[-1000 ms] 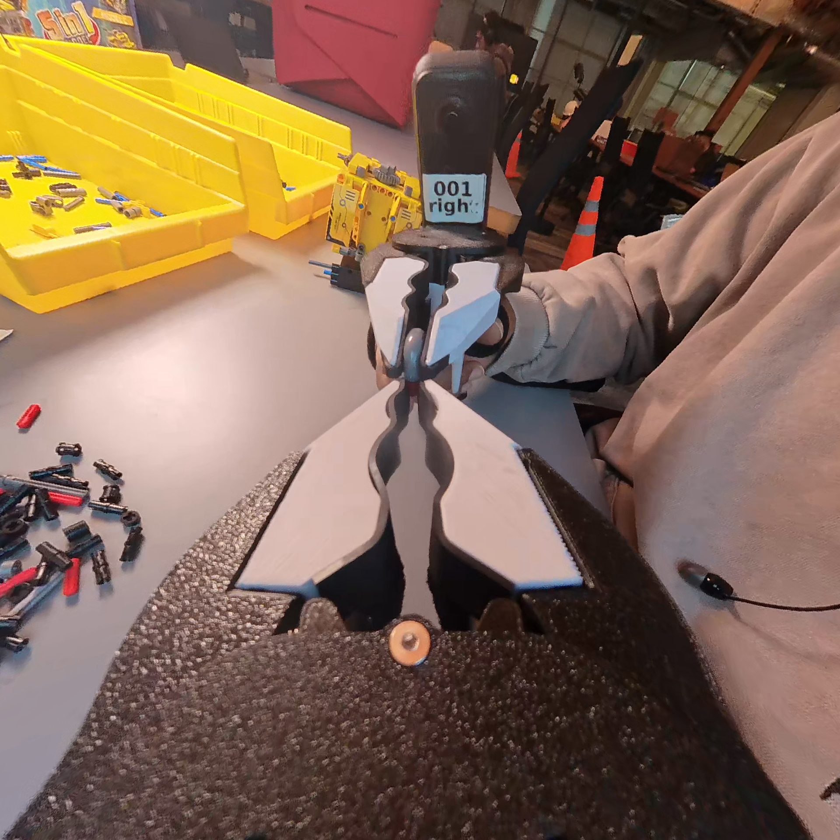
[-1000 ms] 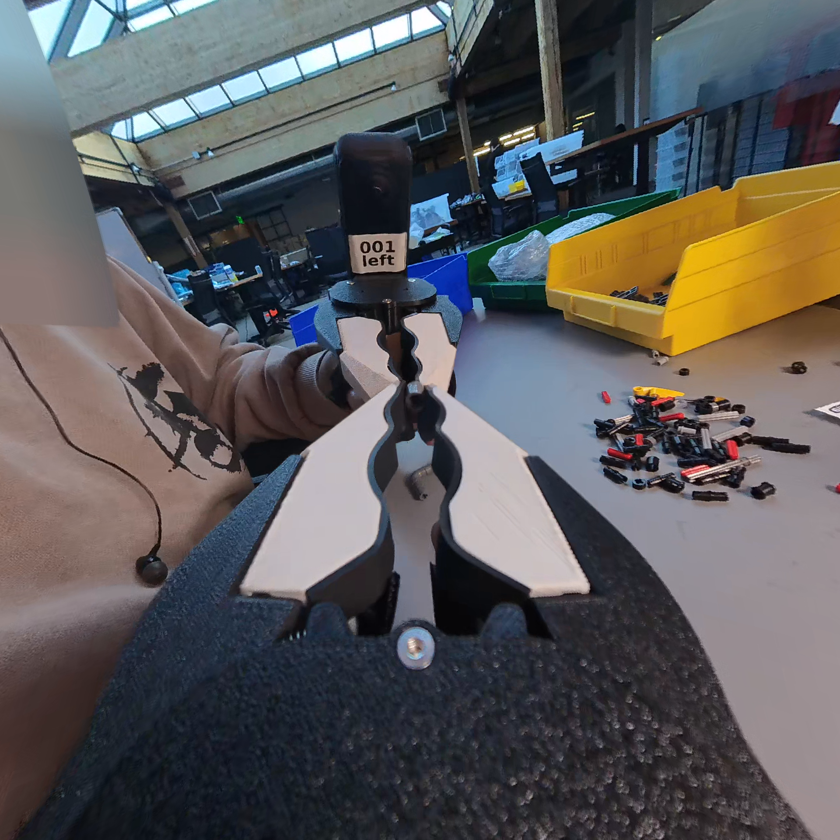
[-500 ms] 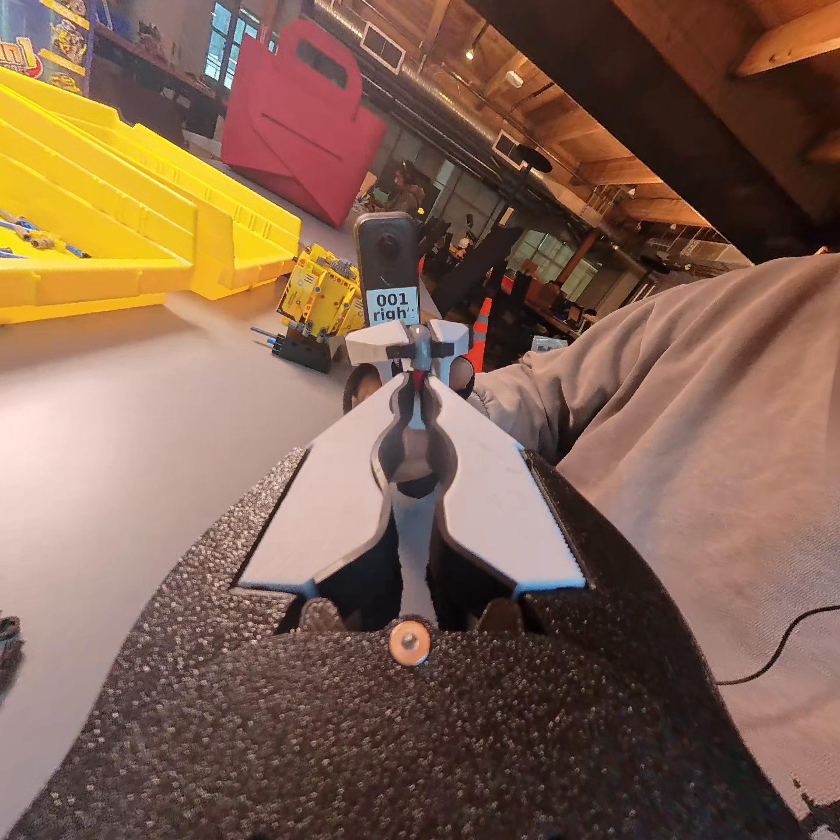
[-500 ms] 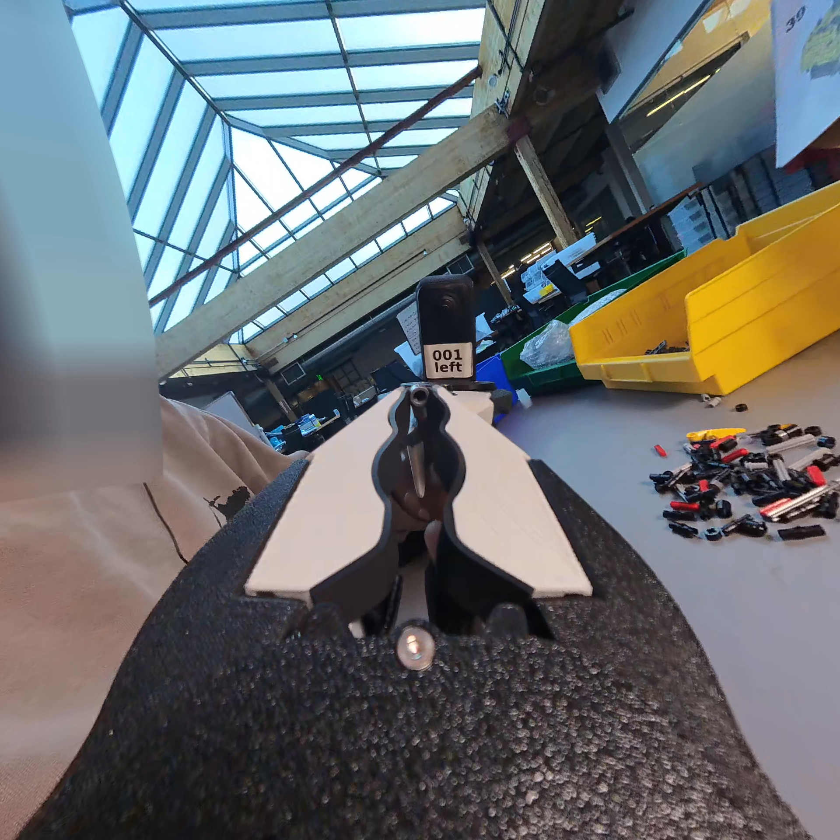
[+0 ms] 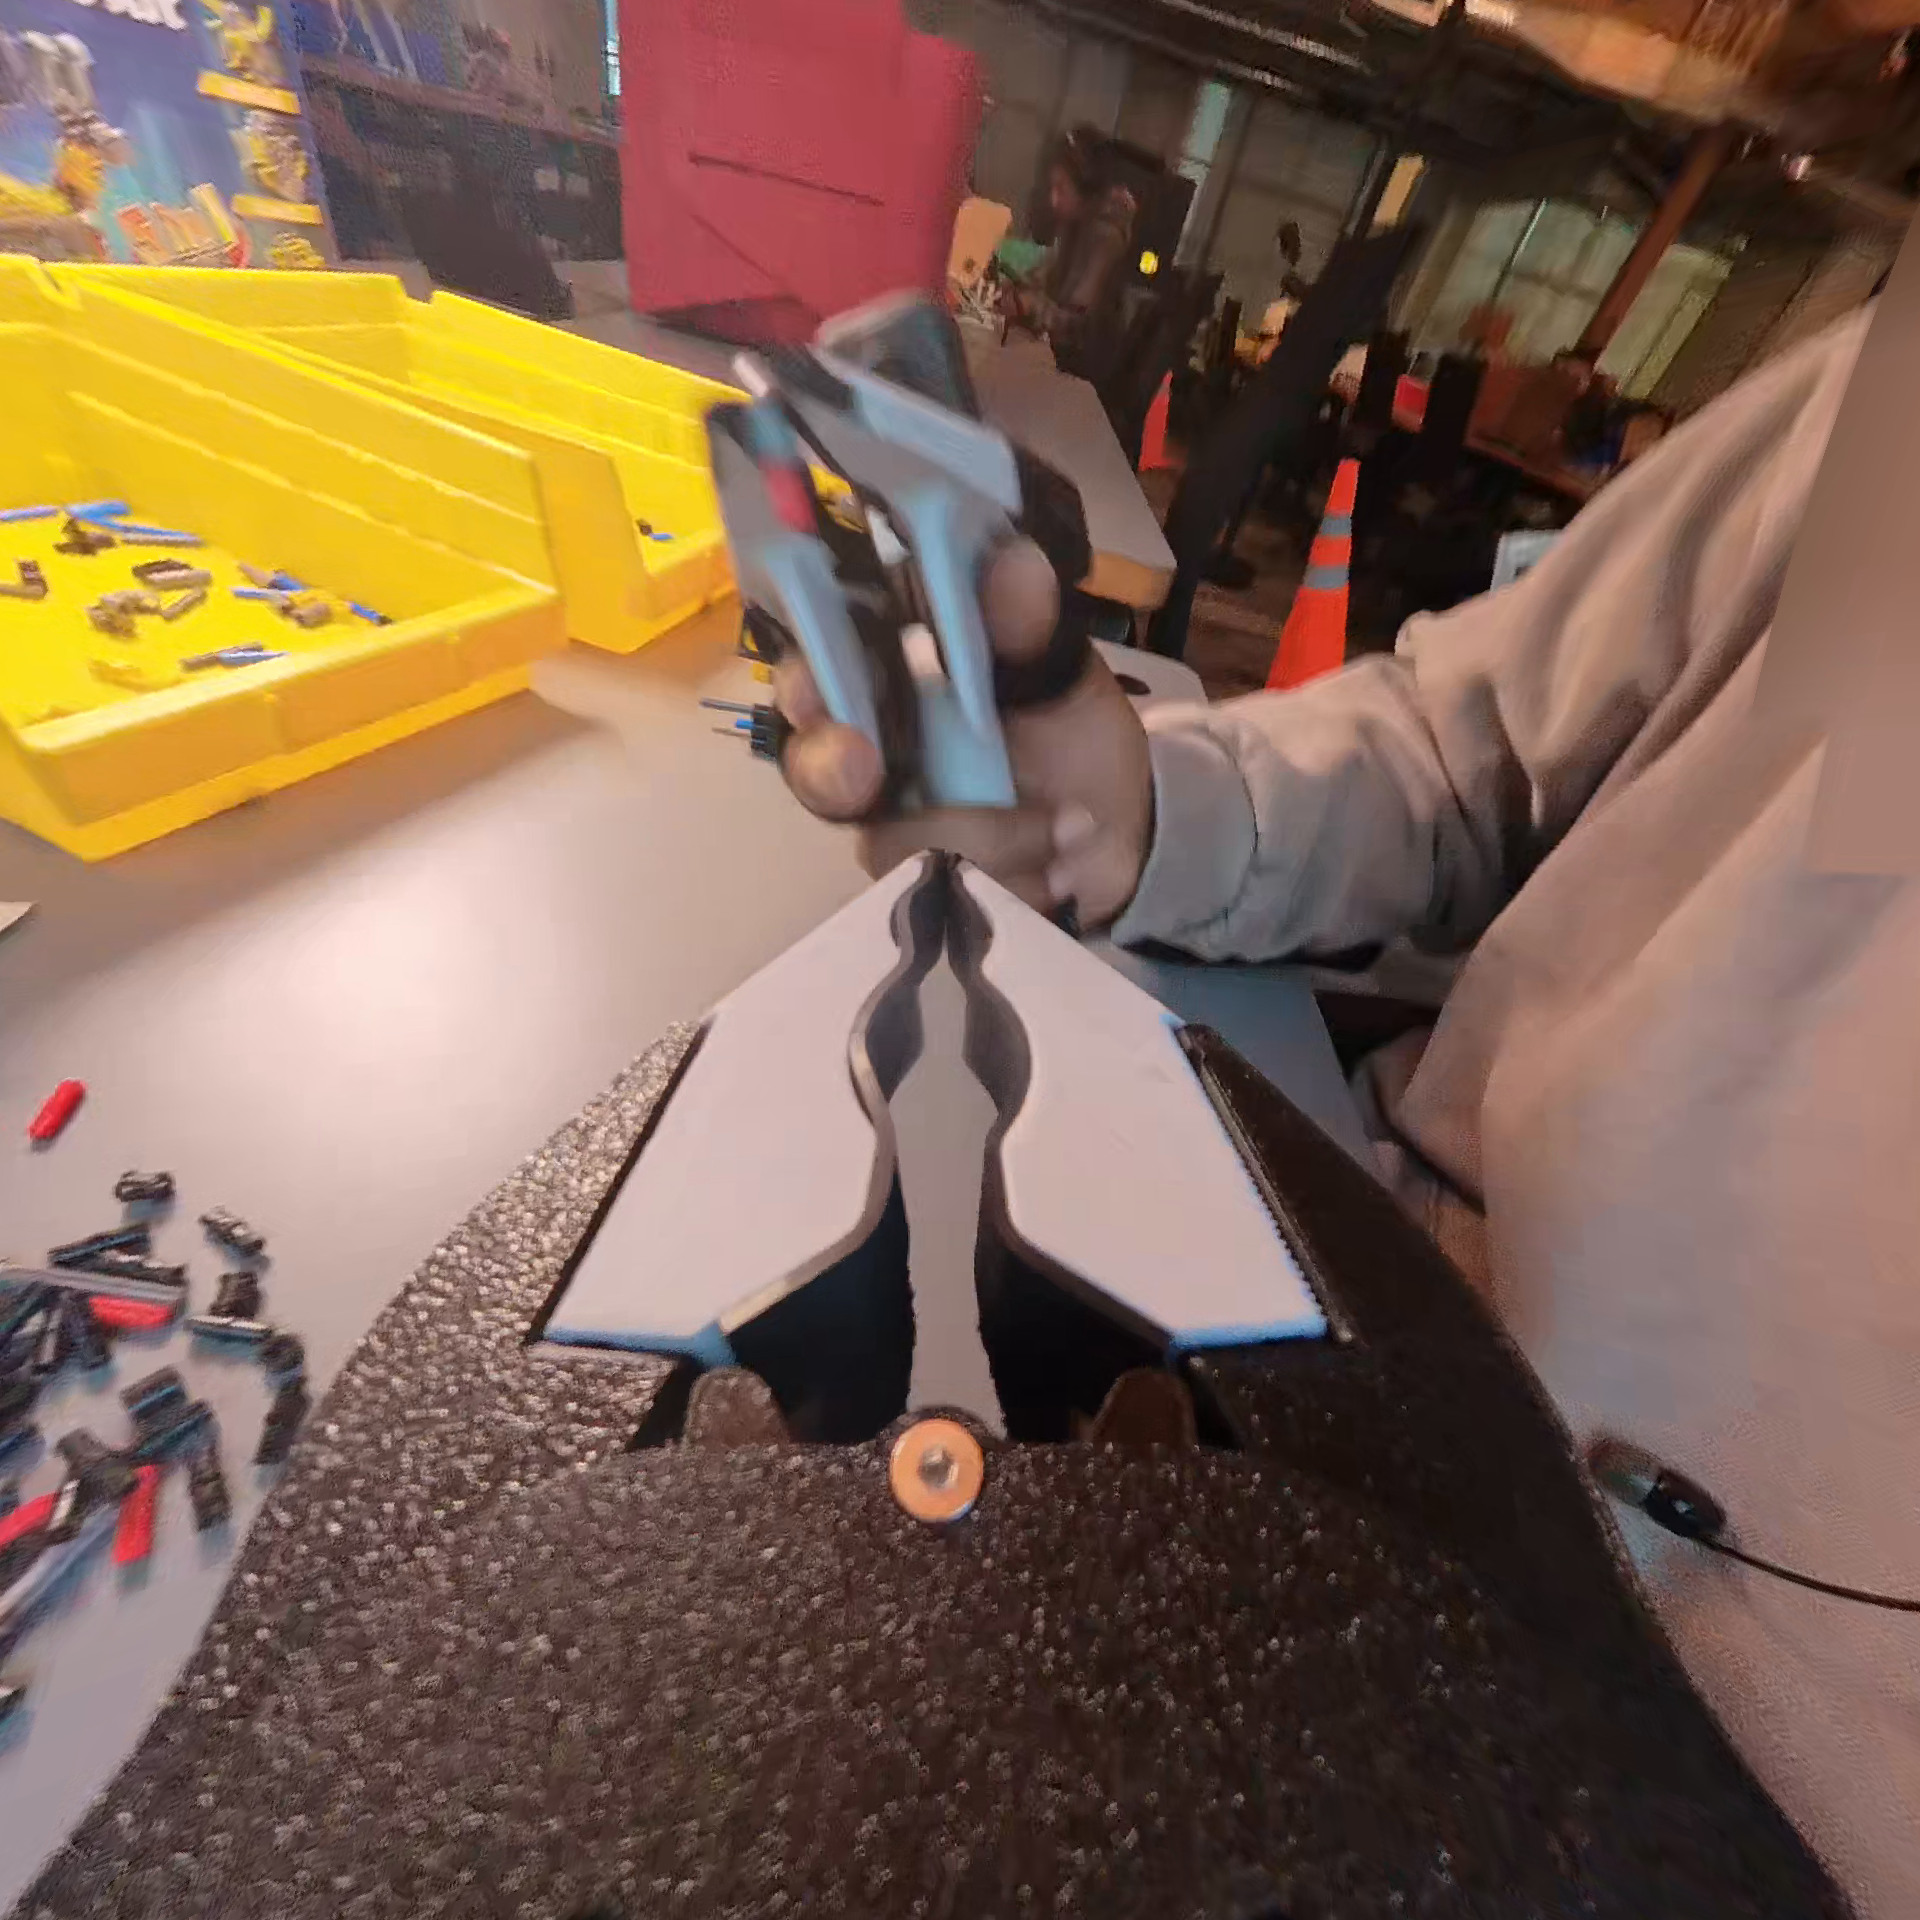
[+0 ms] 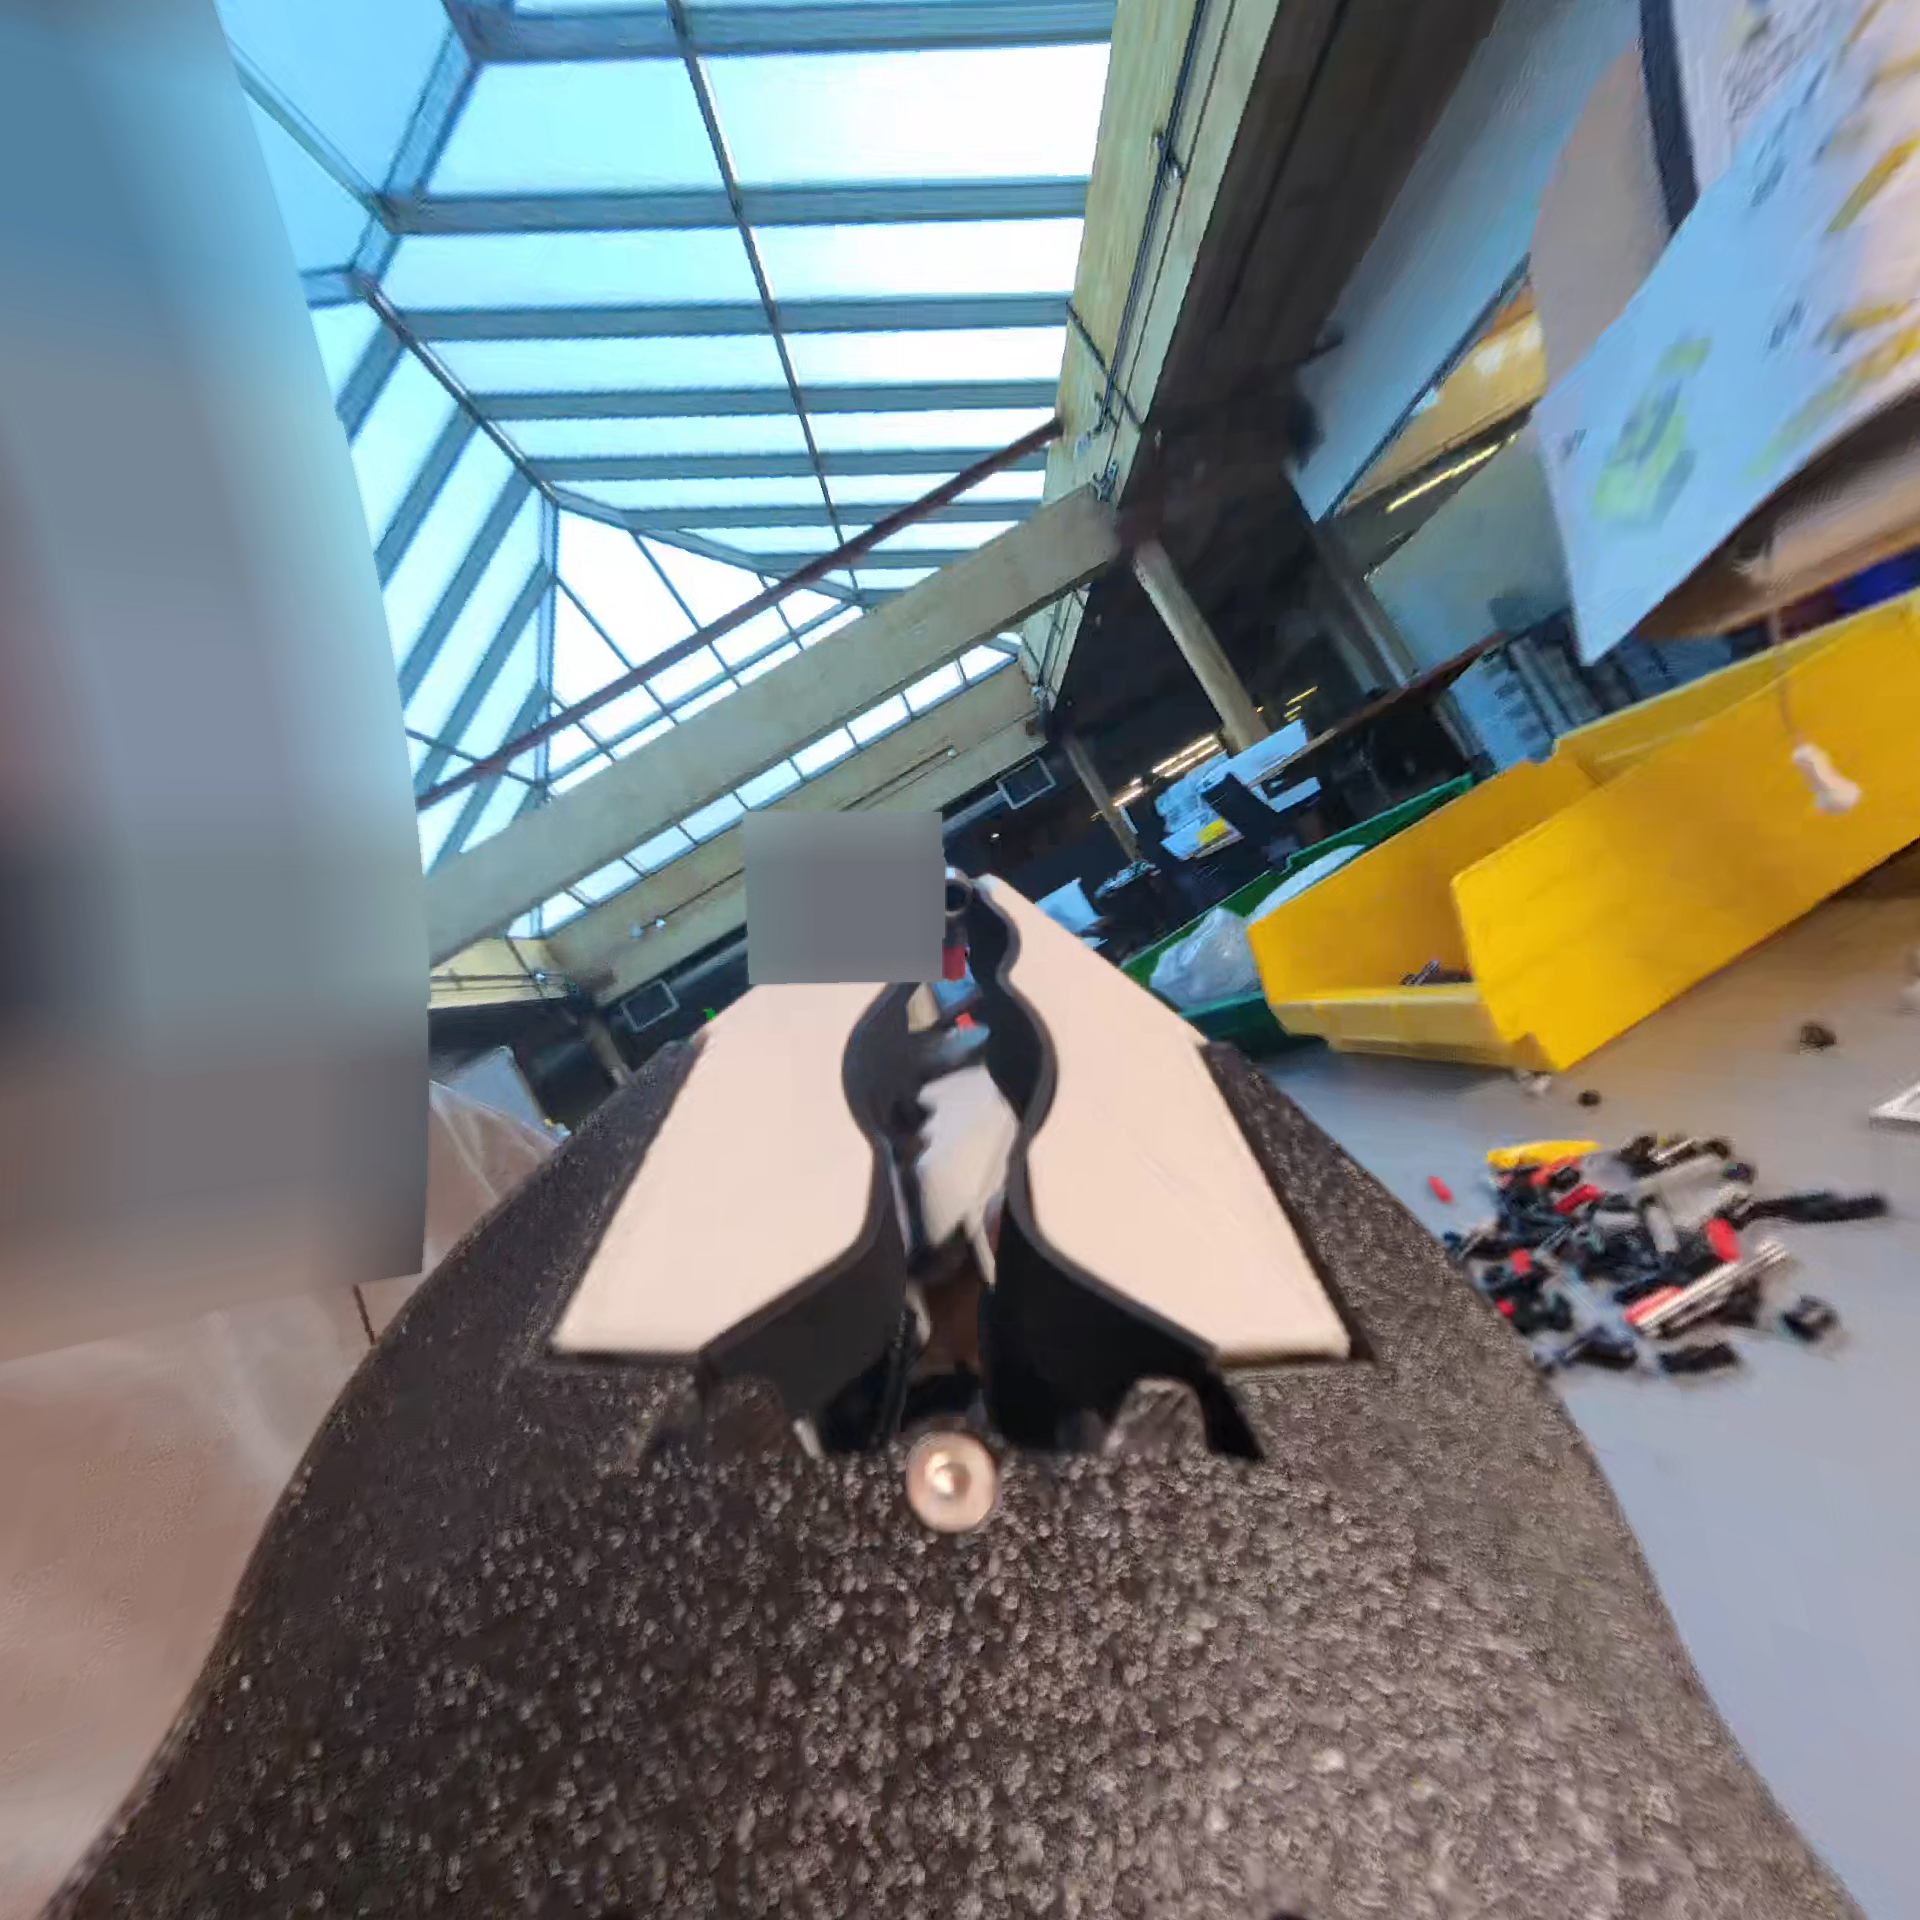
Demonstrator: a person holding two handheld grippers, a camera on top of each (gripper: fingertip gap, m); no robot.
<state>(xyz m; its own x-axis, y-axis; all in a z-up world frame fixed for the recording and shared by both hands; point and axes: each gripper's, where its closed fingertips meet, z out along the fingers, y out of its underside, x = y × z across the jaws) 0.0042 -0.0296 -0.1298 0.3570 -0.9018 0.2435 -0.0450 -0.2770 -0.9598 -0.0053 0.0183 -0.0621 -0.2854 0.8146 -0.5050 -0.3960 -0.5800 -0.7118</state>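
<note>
My left gripper point(image 5: 941, 868) is shut, and I see nothing between its tips. It is held above the grey table point(image 5: 416, 987), just below a person's hand point(image 5: 1049, 821). That hand holds my right gripper point(image 5: 795, 400), which is blurred, tilted up and leaning left. The right gripper point(image 6: 958, 899) is shut on a small grey piece with a red pin point(image 6: 952, 940), also visible in the left wrist view point(image 5: 784, 483). A mosaic patch hides its left fingertip in the right wrist view. The two grippers are apart.
A pile of small black, red and grey parts point(image 5: 114, 1351) lies on the table, also in the right wrist view point(image 6: 1642, 1236). A lone red pin point(image 5: 54, 1109) lies beside it. Yellow bins point(image 5: 312, 665) point(image 6: 1558, 935) stand behind. An orange cone point(image 5: 1320, 582) is beyond the table. My hands' fingertips stand some 9 cm from each other.
The grippers met tip to tip at the grey piece, then parted. The right gripper has swung up and tilted with the piece. The left gripper has dropped back toward the table.
</note>
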